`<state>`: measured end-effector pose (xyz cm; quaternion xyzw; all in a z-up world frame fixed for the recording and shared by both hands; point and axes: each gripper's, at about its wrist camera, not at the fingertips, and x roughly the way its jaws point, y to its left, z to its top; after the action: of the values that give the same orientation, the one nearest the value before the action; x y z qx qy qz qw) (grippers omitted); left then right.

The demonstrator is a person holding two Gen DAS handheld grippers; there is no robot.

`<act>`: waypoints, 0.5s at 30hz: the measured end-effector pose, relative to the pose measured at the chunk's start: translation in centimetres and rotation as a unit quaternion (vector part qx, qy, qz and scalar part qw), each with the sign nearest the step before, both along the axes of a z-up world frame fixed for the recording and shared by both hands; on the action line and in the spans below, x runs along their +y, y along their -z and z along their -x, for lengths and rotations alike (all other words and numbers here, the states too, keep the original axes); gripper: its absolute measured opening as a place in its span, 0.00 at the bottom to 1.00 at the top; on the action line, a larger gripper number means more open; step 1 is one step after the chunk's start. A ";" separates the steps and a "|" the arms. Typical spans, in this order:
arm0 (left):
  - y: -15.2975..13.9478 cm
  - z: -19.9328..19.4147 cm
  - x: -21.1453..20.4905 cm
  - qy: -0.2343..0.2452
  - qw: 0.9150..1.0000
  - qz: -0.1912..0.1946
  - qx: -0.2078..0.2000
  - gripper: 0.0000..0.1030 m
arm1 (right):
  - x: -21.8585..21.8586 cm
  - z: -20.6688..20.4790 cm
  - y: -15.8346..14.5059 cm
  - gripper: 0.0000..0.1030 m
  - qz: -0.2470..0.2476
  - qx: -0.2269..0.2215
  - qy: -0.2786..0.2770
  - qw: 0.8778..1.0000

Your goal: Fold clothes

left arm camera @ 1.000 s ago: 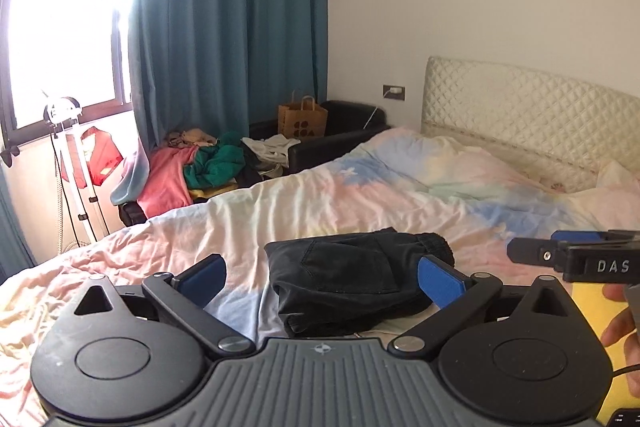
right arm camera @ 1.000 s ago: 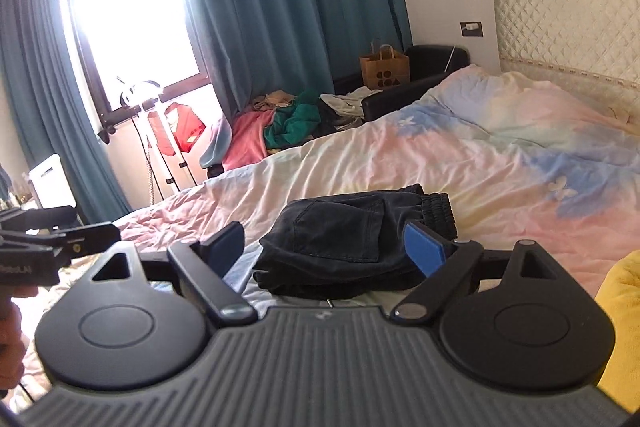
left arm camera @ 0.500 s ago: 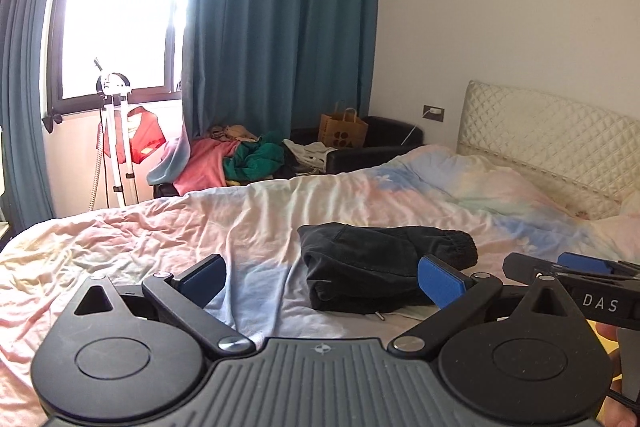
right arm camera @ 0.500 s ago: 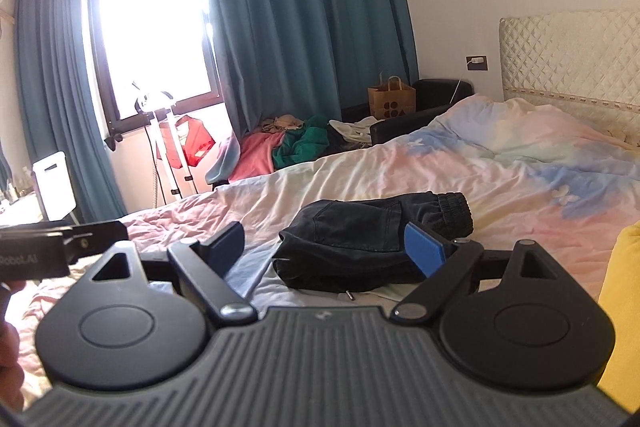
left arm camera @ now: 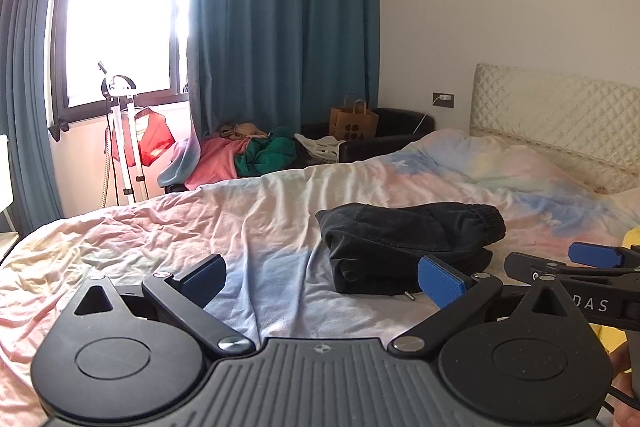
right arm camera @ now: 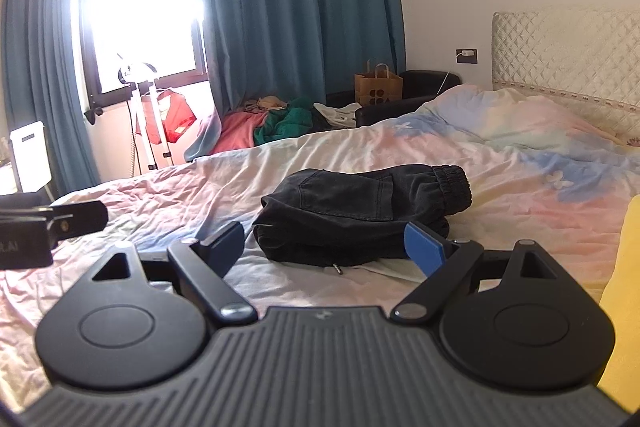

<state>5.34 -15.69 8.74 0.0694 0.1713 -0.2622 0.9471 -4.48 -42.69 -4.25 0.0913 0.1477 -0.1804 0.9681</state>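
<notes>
A folded pair of black trousers (left arm camera: 408, 243) (right arm camera: 360, 215) lies on the pastel bedsheet (left arm camera: 280, 211), elastic cuff toward the headboard. My left gripper (left arm camera: 322, 279) hangs low over the sheet just short of the trousers and to their left. It is open with nothing between its blue pads. My right gripper (right arm camera: 324, 247) is open too, its fingers straddling the near edge of the bundle without touching it. Each gripper shows at the edge of the other's view: the right gripper (left arm camera: 580, 267), the left gripper (right arm camera: 52, 223).
A yellow garment (right arm camera: 624, 287) lies on the bed at the right. Beyond the bed are a heap of clothes (left arm camera: 248, 155) on a dark sofa, a paper bag (left arm camera: 352, 123), a white stand with a red cloth (left arm camera: 132, 131), teal curtains and a quilted headboard (left arm camera: 560, 123).
Both grippers have sunk toward the bed, so the trousers now appear from a lower, flatter angle. In the left wrist view the trousers have shifted to the right. Both stay open.
</notes>
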 end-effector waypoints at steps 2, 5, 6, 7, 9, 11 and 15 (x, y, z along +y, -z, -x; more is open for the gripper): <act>0.4 -0.4 0.2 -0.003 1.000 0.000 0.005 1.00 | 0.3 -0.1 0.2 0.86 0.007 0.007 0.006 1.000; 0.9 -0.9 0.5 -0.008 1.000 0.001 0.011 1.00 | 0.7 0.0 0.3 0.86 0.017 0.007 0.016 1.000; 1.0 -1.1 0.5 -0.010 1.000 0.000 0.011 1.00 | 0.7 0.0 0.3 0.86 0.018 0.005 0.018 1.000; 1.1 -1.2 0.5 -0.012 1.000 -0.001 0.012 1.00 | 0.6 0.0 0.3 0.86 0.016 0.005 0.017 1.000; 1.3 -1.4 0.6 -0.013 1.000 -0.003 0.013 1.00 | 0.5 0.0 0.3 0.86 0.010 0.007 0.015 1.000; 1.4 -1.6 0.7 -0.013 1.000 -0.001 0.017 1.00 | 0.5 -0.1 0.4 0.86 0.013 0.010 0.016 1.000; 1.5 -1.8 0.6 -0.016 1.000 -0.002 0.018 1.00 | 1.2 -0.1 0.4 0.86 0.031 0.014 0.013 0.999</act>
<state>7.11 -15.08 7.25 0.0640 0.1903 -0.2477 0.9478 -4.43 -41.45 -4.66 0.0602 0.1545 -0.1991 0.9658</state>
